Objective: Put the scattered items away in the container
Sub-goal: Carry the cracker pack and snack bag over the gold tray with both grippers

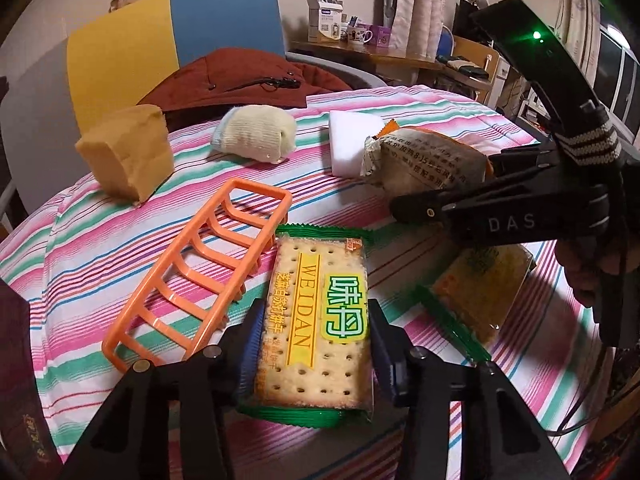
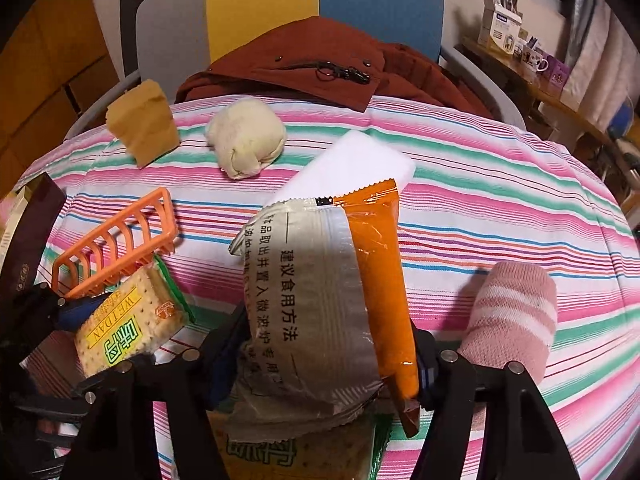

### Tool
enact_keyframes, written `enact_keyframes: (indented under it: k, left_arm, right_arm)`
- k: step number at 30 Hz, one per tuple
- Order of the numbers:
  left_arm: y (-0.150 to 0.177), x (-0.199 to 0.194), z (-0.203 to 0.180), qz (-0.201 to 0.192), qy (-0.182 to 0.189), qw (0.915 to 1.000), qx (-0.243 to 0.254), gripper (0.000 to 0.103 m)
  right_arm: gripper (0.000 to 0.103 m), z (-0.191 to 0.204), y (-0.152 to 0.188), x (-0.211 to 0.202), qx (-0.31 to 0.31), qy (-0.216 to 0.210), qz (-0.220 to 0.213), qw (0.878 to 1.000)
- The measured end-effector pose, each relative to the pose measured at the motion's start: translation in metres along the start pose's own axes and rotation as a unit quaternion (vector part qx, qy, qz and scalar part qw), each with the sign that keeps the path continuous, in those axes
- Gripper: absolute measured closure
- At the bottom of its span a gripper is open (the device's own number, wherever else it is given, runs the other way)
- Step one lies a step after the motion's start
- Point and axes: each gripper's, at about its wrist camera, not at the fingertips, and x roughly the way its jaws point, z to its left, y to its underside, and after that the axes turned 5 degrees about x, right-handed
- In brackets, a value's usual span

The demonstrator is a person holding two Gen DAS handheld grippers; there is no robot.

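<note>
Two snacks are getting carried at once: the WEIDAN cracker pack (image 1: 316,320) is sitting lengthwise between the left gripper (image 1: 316,344) fingers, pinched by its long edges, with the orange basket (image 1: 200,276) lying just to its left. The right gripper (image 2: 328,360) is clamping an orange-and-silver snack pouch (image 2: 320,300), farther from the basket.

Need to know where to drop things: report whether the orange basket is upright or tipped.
Tipped. The orange basket lies on its side on the striped cloth, its open frame facing sideways and nothing inside; the cracker packet sits beside it.
</note>
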Motion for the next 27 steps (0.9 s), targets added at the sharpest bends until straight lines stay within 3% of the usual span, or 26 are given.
enact_keyframes:
  k: [6, 16, 24, 27]
  left_arm:
    - [0.012, -0.023, -0.005, -0.027, 0.004, 0.9996, -0.002, 0.055]
    - [0.048, -0.049, -0.001, -0.012, 0.028, 0.9995, -0.01, 0.055]
    - [0.089, -0.086, 0.003, -0.023, 0.045, 0.9987, -0.001, 0.055]
    - [0.099, -0.096, 0.006, -0.027, 0.043, 0.9987, -0.01, 0.055]
  right_arm:
    - [0.04, 0.005, -0.001, -0.009, -0.011, -0.016, -0.011, 1.0]
    - [0.041, 0.019, 0.013, -0.017, -0.018, -0.028, -0.013, 0.999]
    - [0.041, 0.04, 0.036, -0.045, -0.004, -0.022, -0.057, 0.998]
    - [0.041, 0.055, 0.046, -0.061, -0.001, -0.039, -0.079, 0.996]
